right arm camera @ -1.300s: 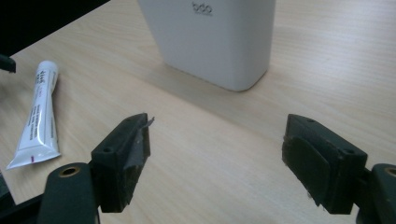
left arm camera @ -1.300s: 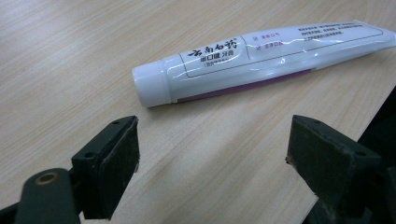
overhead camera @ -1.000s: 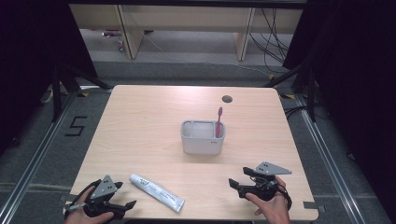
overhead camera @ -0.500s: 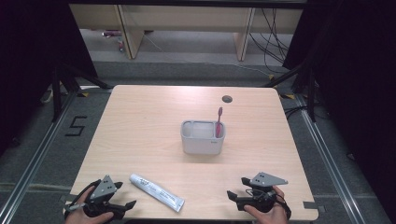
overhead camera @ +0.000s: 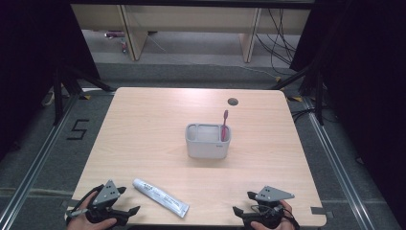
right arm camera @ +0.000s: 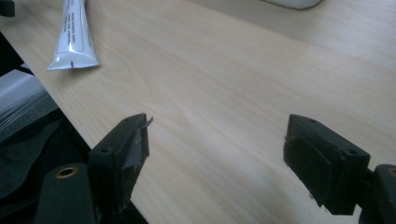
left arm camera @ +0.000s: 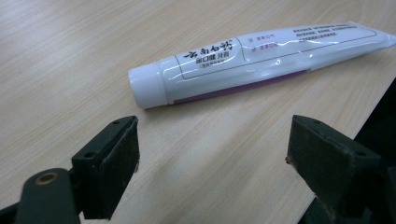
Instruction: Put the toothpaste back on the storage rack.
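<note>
- The right gripper point(overhead camera: 246, 205) has drawn back over the last second toward the near right edge of the table point(overhead camera: 143, 124); earlier it sat a little farther in. Its jaws stand wide apart, released, with nothing between them.
- The left gripper point(overhead camera: 128, 200) has not moved. It rests at the near left corner, jaws spread and empty.
- The toothpaste tube point(overhead camera: 160, 196) lies flat on the near part of the table, just right of the left gripper, cap end toward it.
- In the left gripper view, the tube's white cap point(left arm camera: 145, 87) sits just beyond the open jaws, apart from them.
- A grey holder point(overhead camera: 208, 141) stands mid-table, a pink toothbrush point(overhead camera: 224, 123) upright in its right side.
- Judgement: the right hand is clearing away, so the left seems set to take the tube.
</note>
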